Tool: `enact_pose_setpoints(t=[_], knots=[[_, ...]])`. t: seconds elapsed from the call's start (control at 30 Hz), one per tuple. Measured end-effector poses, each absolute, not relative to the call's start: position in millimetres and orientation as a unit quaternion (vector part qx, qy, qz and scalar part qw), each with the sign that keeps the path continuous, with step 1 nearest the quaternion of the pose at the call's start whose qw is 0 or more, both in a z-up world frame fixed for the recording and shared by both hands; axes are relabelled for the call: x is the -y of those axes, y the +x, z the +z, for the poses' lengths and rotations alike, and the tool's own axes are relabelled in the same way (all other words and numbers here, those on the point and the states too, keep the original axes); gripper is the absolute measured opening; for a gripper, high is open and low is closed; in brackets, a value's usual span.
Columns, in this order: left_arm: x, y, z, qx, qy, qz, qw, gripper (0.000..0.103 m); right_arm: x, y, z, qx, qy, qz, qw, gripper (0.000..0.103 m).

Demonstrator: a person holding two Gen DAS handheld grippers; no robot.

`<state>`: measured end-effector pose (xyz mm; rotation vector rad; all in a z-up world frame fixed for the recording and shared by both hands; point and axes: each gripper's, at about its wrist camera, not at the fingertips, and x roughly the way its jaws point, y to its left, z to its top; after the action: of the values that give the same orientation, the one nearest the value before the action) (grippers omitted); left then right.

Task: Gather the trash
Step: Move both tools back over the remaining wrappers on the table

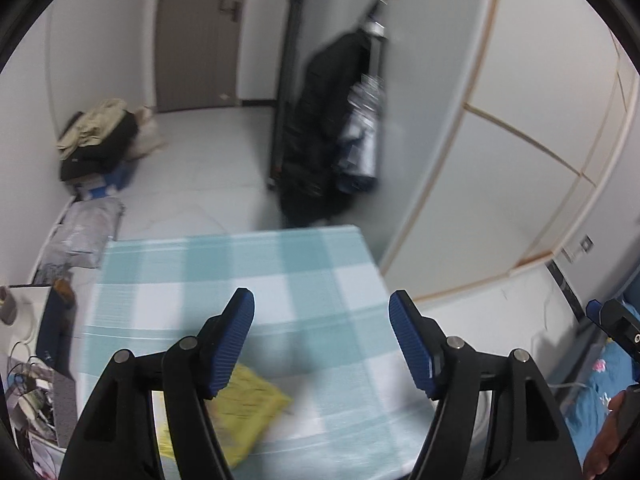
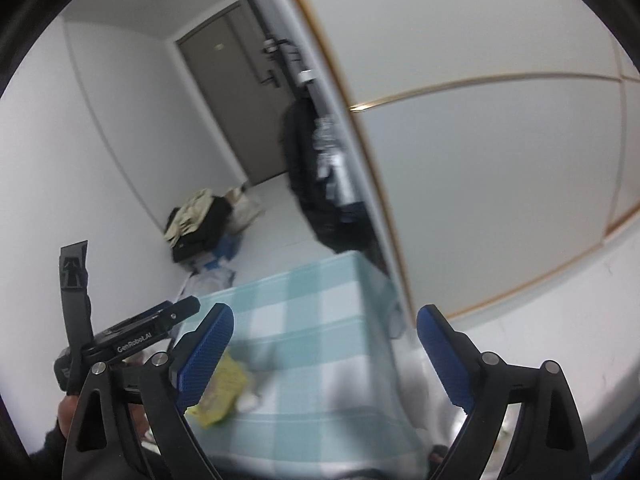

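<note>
Yellow crumpled plastic wrapper lies on the teal-and-white checked tablecloth, near edge, just beside the left gripper's left finger. Both grippers wide open, holding nothing. Left should drop lower and centre over the wrapper before closing. Right gripper hovers right, clear.
</note>
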<state>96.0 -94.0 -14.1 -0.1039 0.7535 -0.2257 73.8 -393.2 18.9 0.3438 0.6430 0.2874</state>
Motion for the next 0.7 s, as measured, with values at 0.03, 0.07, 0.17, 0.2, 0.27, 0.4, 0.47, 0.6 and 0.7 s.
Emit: enact_pose_setpoints(t=[0.03,0.07,0.17,0.2,0.27,0.4,0.47,0.6,0.7], knots=[[83.6,95.4,-13.4,-0.364,-0.052,-0.101,0.925,0.070,380.9,75.5,19.5,-0.315,0.162,0.150,0.923,0.097],[72.2,92.9,-12.3,-0.360,-0.055,-0.092,0.927,0.074,371.7,77.2,19.5,-0.317,0.157,0.157,0.922,0.098],[43.6,91.3,-14.6,-0.352,-0.063,-0.065,0.931,0.075,329.8,87.0,16.6,-0.329,0.126,0.189,0.917,0.098],[35.3,90.9,-15.8,-0.351,-0.067,-0.057,0.932,0.075,320.2,87.4,15.5,-0.333,0.117,0.197,0.915,0.098],[14.5,90.9,-20.2,-0.350,-0.078,-0.041,0.933,0.075,292.5,93.0,9.7,-0.349,0.092,0.216,0.907,0.098],[-17.5,91.1,-28.7,-0.348,-0.101,-0.017,0.932,0.075,245.3,104.7,-6.4,-0.378,0.044,0.246,0.891,0.098],[-30.9,92.3,-33.4,-0.347,-0.109,-0.008,0.931,0.075,221.4,112.5,-15.8,-0.388,0.008,0.267,0.882,0.098],[-49.7,91.8,-40.7,-0.353,-0.121,0.003,0.928,0.075,178.5,129.1,-40.3,-0.412,-0.074,0.297,0.858,0.098],[-62.5,93.6,-45.7,-0.361,-0.134,0.007,0.923,0.075,159.7,143.2,-62.1,-0.435,-0.097,0.323,0.835,0.096]])
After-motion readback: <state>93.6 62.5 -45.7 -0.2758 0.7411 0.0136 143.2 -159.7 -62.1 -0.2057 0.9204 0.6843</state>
